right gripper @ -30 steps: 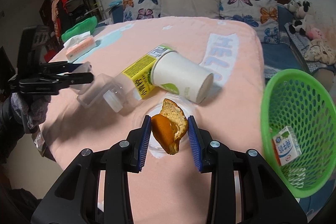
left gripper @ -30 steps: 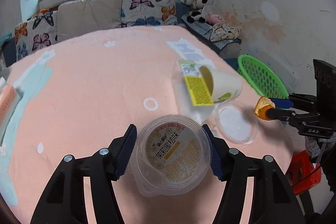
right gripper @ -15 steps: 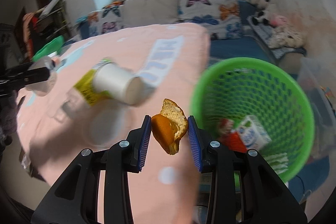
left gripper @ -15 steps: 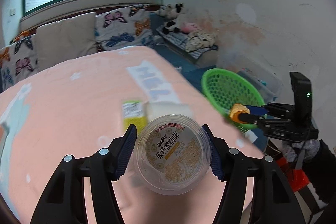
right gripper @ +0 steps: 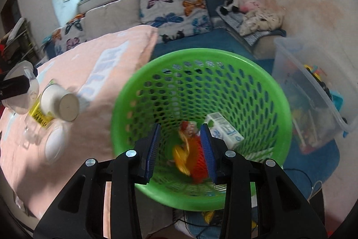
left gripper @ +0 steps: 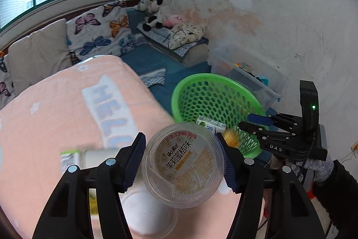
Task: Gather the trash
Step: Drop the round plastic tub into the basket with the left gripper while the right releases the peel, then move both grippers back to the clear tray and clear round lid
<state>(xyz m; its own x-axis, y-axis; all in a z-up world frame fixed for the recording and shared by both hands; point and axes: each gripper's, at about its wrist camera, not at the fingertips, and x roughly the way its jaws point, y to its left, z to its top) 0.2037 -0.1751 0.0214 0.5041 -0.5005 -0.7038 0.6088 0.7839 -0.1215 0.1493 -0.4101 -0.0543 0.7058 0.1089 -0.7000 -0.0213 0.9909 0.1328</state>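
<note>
My left gripper (left gripper: 180, 138) is shut on a clear plastic cup (left gripper: 183, 162) with a printed label, held above the pink table's edge (left gripper: 67, 118) near the green basket (left gripper: 214, 100). My right gripper (right gripper: 180, 127) hangs over the green basket (right gripper: 201, 64), and its jaws are opening. An orange peel (right gripper: 182, 156) shows blurred between and below the pads, loose and dropping into the basket. From the left wrist view the right gripper (left gripper: 243, 121) is above the basket's near rim, with the peel (left gripper: 231, 137) just under its tips.
A milk carton (right gripper: 226, 131) and a red wrapper lie in the basket. On the table lie a tipped paper cup (right gripper: 60, 102), a yellow-labelled bottle (right gripper: 39, 114) and a white lid (right gripper: 54, 142). A clear storage box (right gripper: 313, 91) stands beyond the basket.
Both grippers have swung right from the table toward the basket. The right one now sits over it, and the peel has slipped from its pads. The left still grips the cup.
</note>
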